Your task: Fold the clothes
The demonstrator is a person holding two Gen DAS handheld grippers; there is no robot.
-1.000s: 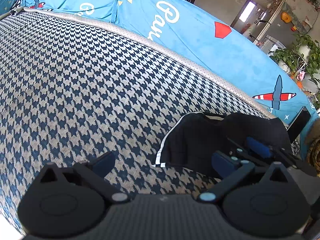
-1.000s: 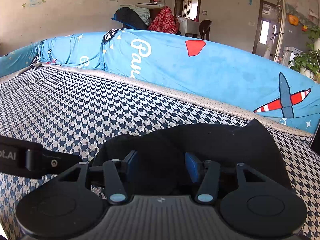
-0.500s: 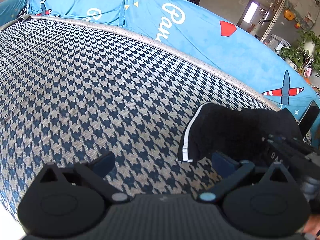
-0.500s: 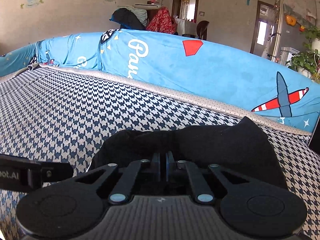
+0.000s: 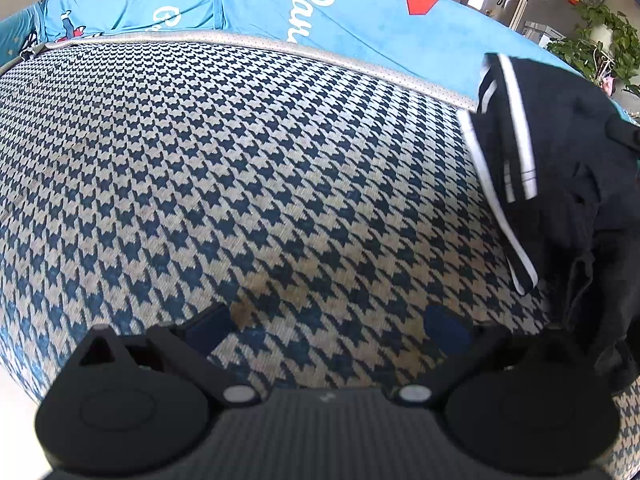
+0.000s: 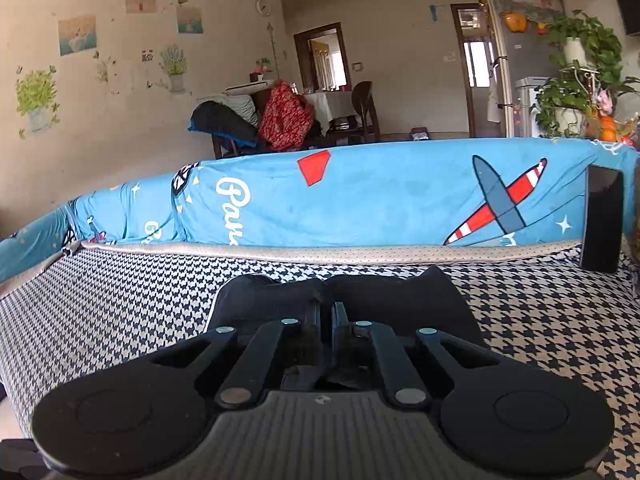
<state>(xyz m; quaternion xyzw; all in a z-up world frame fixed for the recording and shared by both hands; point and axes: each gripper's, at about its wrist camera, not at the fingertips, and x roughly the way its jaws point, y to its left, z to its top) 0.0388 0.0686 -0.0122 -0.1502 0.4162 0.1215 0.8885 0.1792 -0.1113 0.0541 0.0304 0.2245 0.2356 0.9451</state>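
Right tongs [image 6: 328, 312] pinched shut on the black garment [image 5: 560, 184] at the sofa's [image 5: 240, 160] right end, left tongs [image 5: 328, 326] gaping over bare cushion; it's soft and floppy, so I'd grab that striped hem.

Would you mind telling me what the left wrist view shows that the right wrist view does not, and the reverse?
Only the left wrist view shows the white stripes on the black garment, and the left gripper, open over bare houndstooth fabric. Only the right wrist view shows the right gripper, shut on the black garment, the decorated wall, the wall clock and a dark upright object at the cushion's right end. Both share the houndstooth cushion, the blue printed cover and the potted plants.
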